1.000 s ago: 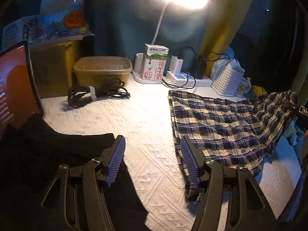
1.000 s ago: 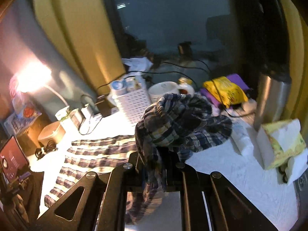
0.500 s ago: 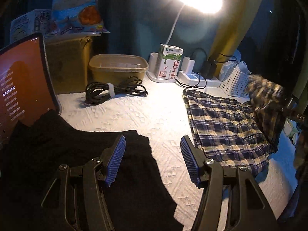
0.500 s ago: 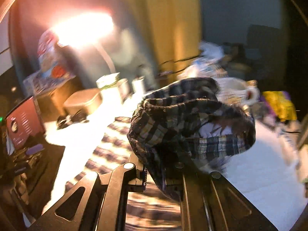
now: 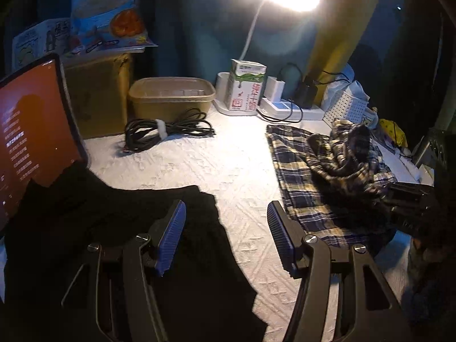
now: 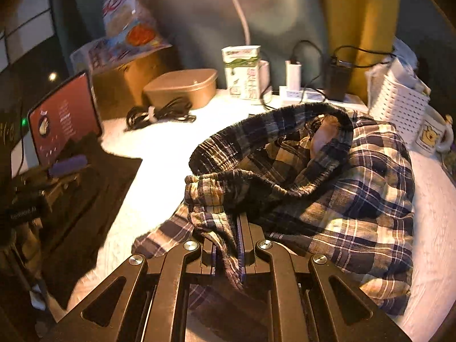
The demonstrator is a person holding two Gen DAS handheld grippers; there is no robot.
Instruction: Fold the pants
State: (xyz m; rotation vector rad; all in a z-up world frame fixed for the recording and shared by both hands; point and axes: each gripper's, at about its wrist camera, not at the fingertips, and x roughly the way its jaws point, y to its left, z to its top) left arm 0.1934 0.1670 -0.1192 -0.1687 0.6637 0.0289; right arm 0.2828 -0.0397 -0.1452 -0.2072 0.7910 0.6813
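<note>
Both wrist cameras look forward and down, close over the tabletop [image 5: 228, 165]; both views share the plaid pants [image 6: 356, 199], milk carton [image 5: 246, 85] and lamp-lit back wall.

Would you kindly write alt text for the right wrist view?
The right tongs are shut on the waistband end of the plaid pants, bunched over their flat half on a white table. Behind stand a milk carton and a white basket.

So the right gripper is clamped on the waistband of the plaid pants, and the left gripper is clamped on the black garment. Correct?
Not quite. The left gripper is open and holds nothing; the left wrist view shows its jaws apart above the black garment. The right gripper is indeed clamped on the plaid pants.
</note>
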